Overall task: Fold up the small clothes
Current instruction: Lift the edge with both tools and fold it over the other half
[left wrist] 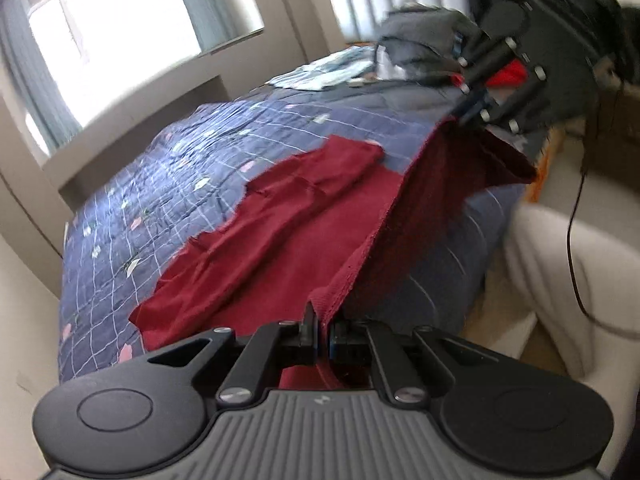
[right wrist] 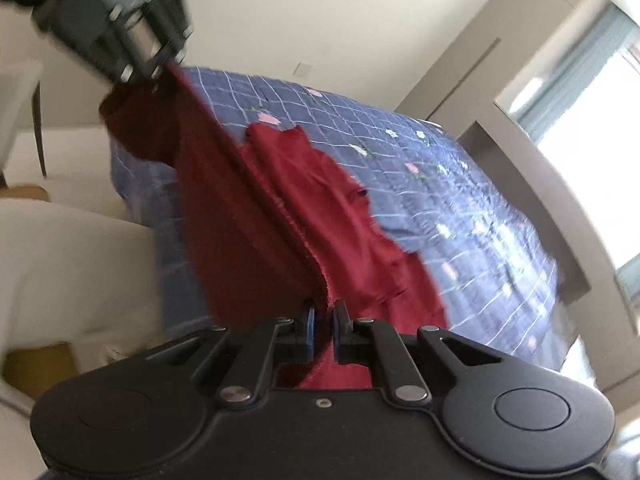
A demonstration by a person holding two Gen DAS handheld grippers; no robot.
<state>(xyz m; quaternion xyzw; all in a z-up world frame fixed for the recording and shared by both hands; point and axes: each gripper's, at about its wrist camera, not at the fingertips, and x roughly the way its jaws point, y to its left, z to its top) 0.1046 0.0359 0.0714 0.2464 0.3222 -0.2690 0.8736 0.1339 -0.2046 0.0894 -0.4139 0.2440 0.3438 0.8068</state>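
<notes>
Both claws pinch garment (left wrist: 280,216) edge

A red garment (right wrist: 320,216) is pinched by the right gripper (right wrist: 323,330) at one edge and by the left gripper (right wrist: 160,68) at another, stretched above the blue checked bed (right wrist: 460,200).

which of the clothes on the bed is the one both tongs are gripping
The dark red garment, its lifted edge pinched by the left tongs and right tongs. The grey clothes and pale patterned piece lie untouched near the headboard.
</notes>
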